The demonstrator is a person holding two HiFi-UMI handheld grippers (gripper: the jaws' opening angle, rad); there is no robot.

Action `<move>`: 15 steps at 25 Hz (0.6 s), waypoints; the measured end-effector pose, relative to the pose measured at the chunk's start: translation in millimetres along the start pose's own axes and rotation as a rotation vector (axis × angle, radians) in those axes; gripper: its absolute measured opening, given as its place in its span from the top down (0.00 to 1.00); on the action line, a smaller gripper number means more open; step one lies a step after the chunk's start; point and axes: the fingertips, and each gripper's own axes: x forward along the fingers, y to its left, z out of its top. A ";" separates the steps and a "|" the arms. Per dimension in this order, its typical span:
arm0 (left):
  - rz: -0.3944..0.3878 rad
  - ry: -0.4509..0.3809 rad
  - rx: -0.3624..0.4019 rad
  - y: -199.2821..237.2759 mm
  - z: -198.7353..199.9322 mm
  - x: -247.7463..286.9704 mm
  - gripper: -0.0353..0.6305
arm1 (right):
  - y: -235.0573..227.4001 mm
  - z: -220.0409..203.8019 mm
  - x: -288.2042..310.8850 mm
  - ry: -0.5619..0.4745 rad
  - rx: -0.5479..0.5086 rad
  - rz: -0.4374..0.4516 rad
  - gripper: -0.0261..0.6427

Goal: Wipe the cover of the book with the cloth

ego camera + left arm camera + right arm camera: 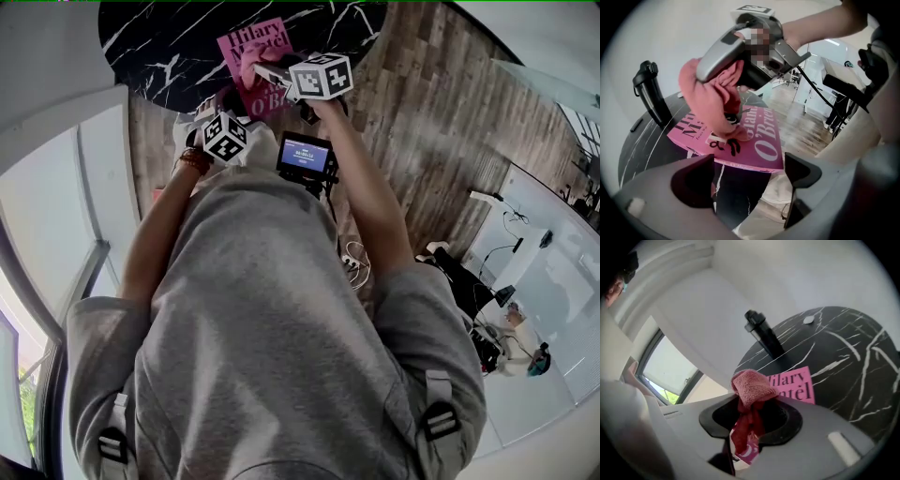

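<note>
Two grippers meet at the pink book [251, 52] in the head view. It lies flat near the edge of a round black table [159, 47] veined with white like marble. My right gripper [251, 73] reaches onto the cover with a bunched pink cloth [246, 66] at its tip. My left gripper [214, 101] sits just beside the book's near edge. Grey-brown wood planks [441, 112] make up the floor around the table.

From the left gripper view, my left jaws stand spread with nothing between them; past them are the table's rim and the book's corner. The soft cloth hangs in folds from the right gripper, its lower end touching the smooth cover with its white lettering. A slim black bottle [650, 93] stands upright on the table behind the book.

From the right gripper view, my right jaws are pressed together on the cloth: a nubby wad bulges above them and darker folds trail below. A window [670, 373] sits low in the plain white wall.
</note>
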 end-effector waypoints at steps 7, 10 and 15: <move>0.026 -0.006 -0.003 0.9 0.2 1.2 0.24 | -76.9 -37.8 -60.7 0.126 -0.109 -0.333 0.75; 0.033 -0.006 -0.011 1.6 -0.2 2.1 0.24 | -91.1 -54.5 -55.1 0.197 -0.135 -0.391 0.75; 0.039 -0.002 -0.019 2.0 0.2 2.5 0.24 | -94.4 -66.3 -39.7 0.232 -0.135 -0.415 0.75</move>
